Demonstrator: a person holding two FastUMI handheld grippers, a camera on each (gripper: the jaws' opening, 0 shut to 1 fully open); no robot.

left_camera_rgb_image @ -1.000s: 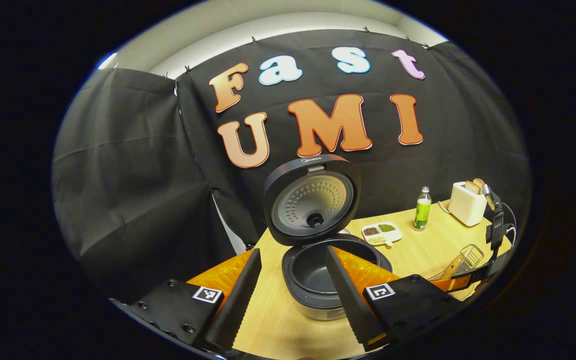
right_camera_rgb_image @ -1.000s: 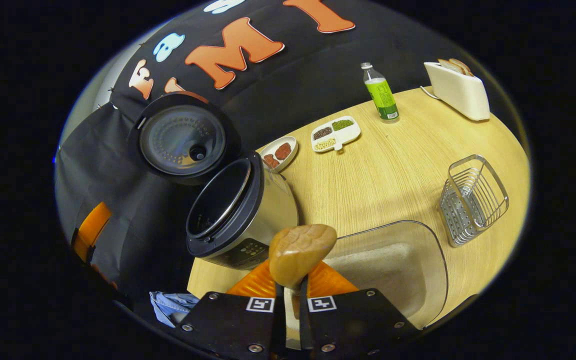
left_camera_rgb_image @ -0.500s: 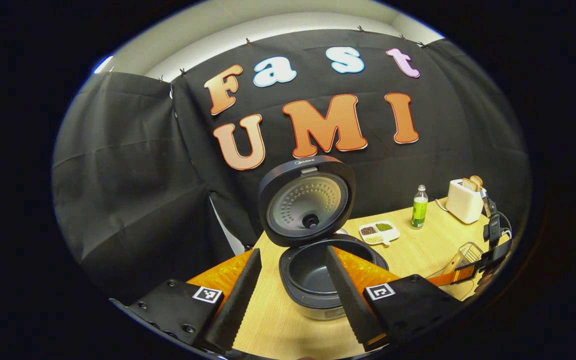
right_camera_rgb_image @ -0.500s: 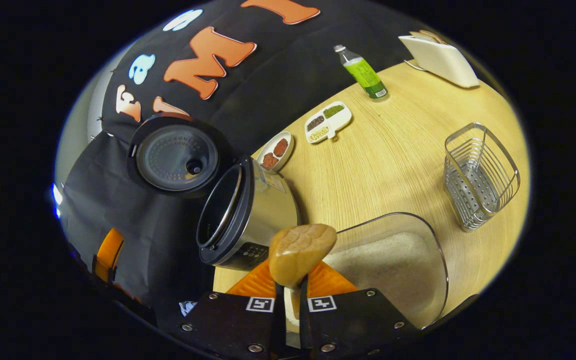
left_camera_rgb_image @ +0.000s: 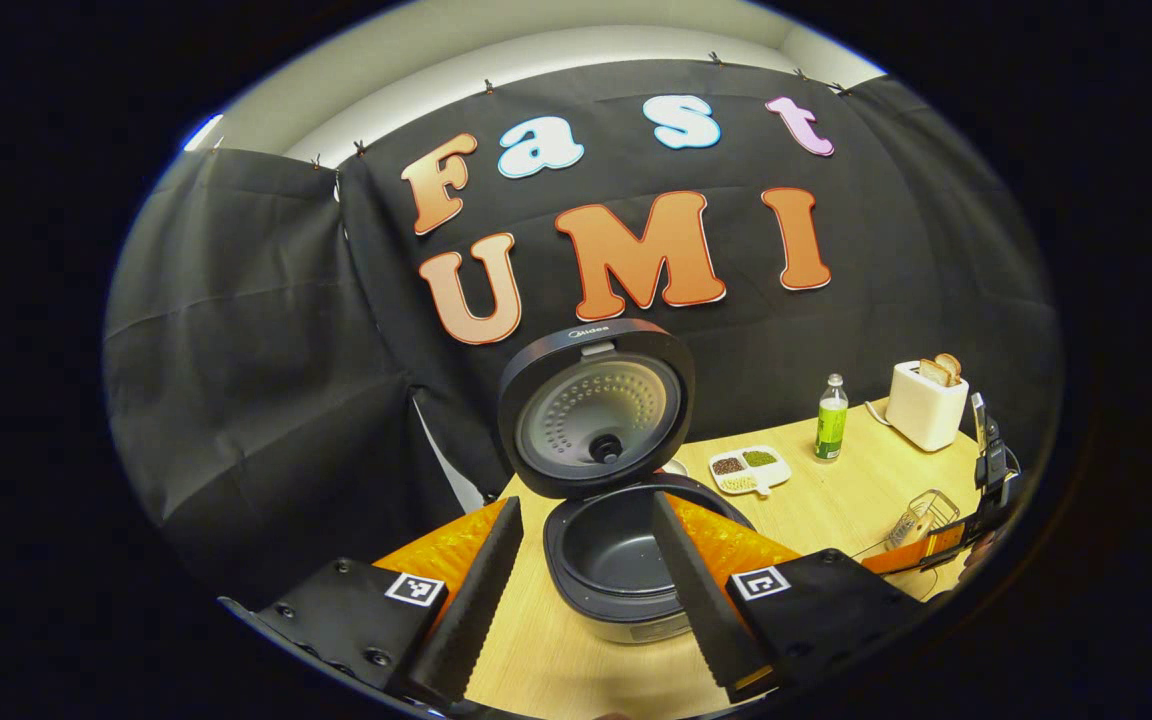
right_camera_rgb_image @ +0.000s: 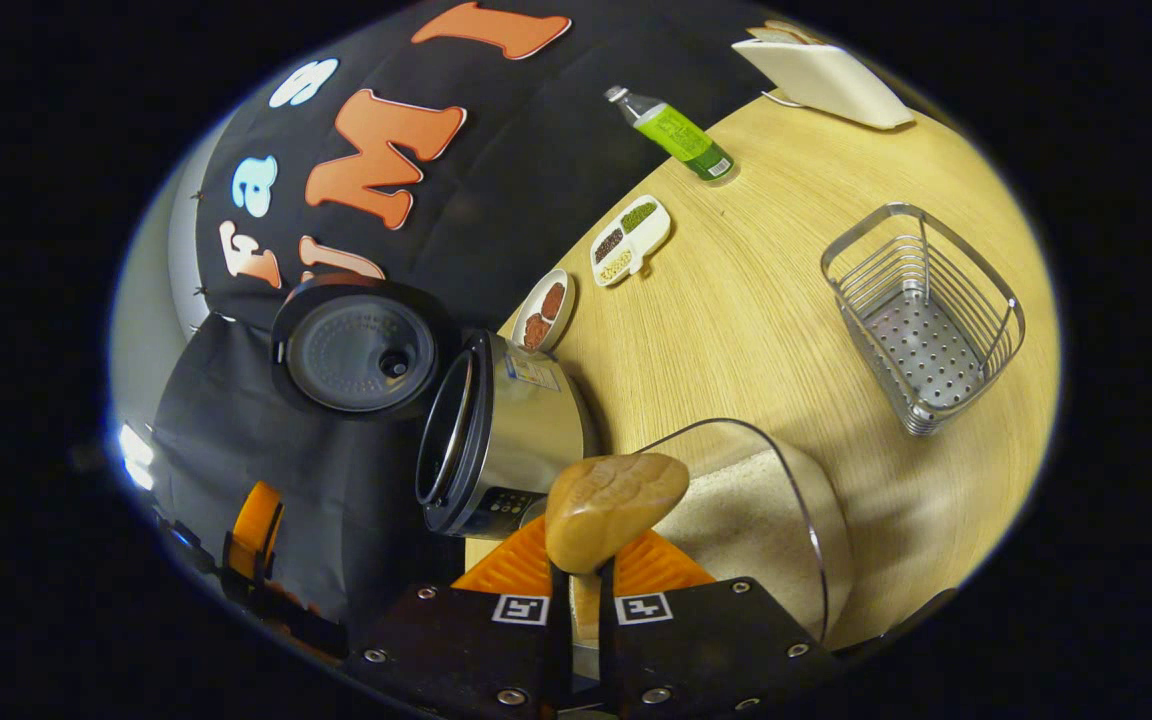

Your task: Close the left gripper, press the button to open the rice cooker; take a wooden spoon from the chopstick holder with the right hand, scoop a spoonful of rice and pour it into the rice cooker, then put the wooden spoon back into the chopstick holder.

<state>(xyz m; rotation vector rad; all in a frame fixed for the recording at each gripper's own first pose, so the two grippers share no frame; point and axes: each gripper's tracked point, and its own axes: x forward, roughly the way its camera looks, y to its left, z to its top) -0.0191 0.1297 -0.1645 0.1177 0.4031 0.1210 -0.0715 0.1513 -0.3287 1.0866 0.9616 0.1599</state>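
Note:
The rice cooker [left_camera_rgb_image: 616, 555] stands open with its lid [left_camera_rgb_image: 594, 408] upright and a dark pot inside. My left gripper [left_camera_rgb_image: 586, 600] hovers open in front of it, holding nothing. My right gripper [right_camera_rgb_image: 581, 565] is shut on the handle of the wooden spoon [right_camera_rgb_image: 614, 508], whose bowl sticks up above the fingers. The spoon hangs over the near rim of a clear glass container of rice [right_camera_rgb_image: 746, 515], just right of the cooker [right_camera_rgb_image: 506, 440]. The wire chopstick holder [right_camera_rgb_image: 921, 320] stands empty further right; it is also in the left gripper view [left_camera_rgb_image: 926, 510].
On the wooden table [right_camera_rgb_image: 766, 320] stand a green bottle [right_camera_rgb_image: 671, 132], a white toaster [right_camera_rgb_image: 821, 70], a divided dish of beans [right_camera_rgb_image: 629, 240] and a small oval dish [right_camera_rgb_image: 542, 310]. The other gripper [right_camera_rgb_image: 256, 520] shows beyond the cooker's left side.
My right gripper has rolled and shifted with the spoon, so the rice container sits closer under it. The left gripper has drifted slightly; the cooker stays open.

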